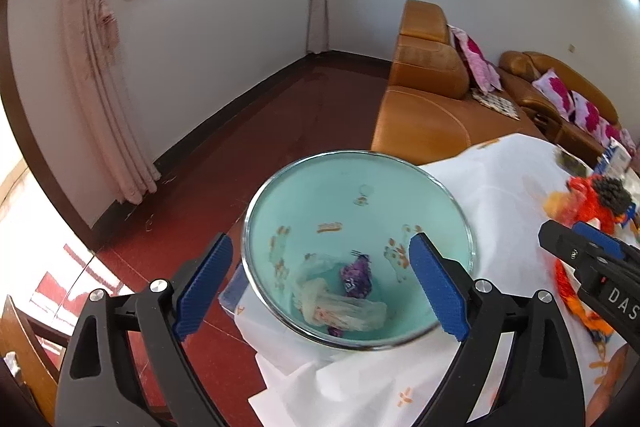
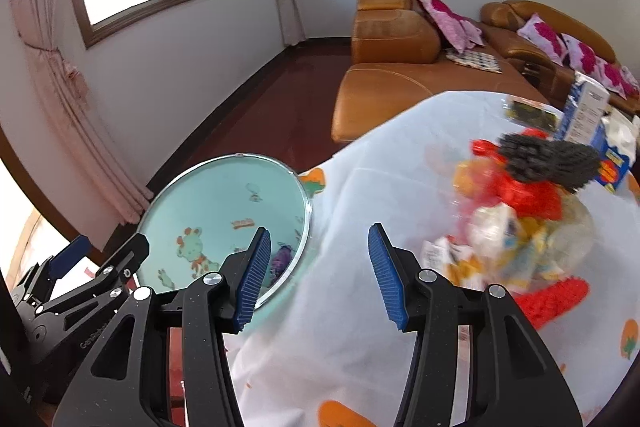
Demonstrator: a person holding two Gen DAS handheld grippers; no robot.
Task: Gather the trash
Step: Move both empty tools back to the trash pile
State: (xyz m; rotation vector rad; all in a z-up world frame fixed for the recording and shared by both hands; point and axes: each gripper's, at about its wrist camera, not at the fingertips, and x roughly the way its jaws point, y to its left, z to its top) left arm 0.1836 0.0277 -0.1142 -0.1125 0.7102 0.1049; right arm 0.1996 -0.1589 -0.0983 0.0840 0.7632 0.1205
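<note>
The trash still to be collected is a loose heap of crumpled wrappers [image 2: 520,227] near the right edge of the white-clothed worktop [image 2: 380,187], just beside a dark scrubber-like object [image 2: 548,163]; the heap is blurred, so single pieces can hardly be told apart. Such wrappers are judged light, soft and slippery: a firm pinch on a crumpled fold or protruding corner would be favoured, not on a smooth face. A clear plastic bag [image 1: 340,303] and a purple wrapper [image 1: 356,275] already lie at the bottom of the teal waste bin [image 1: 280,203], which stands at the worktop's left edge.

The right tongs [image 2: 320,275] are held apart and empty, low over the cloth between bin and heap, fingers pointing forward. The left tongs [image 1: 320,287] are also spread wide, clamped on nothing, and are poised directly above the bin's mouth, angled downward.
</note>
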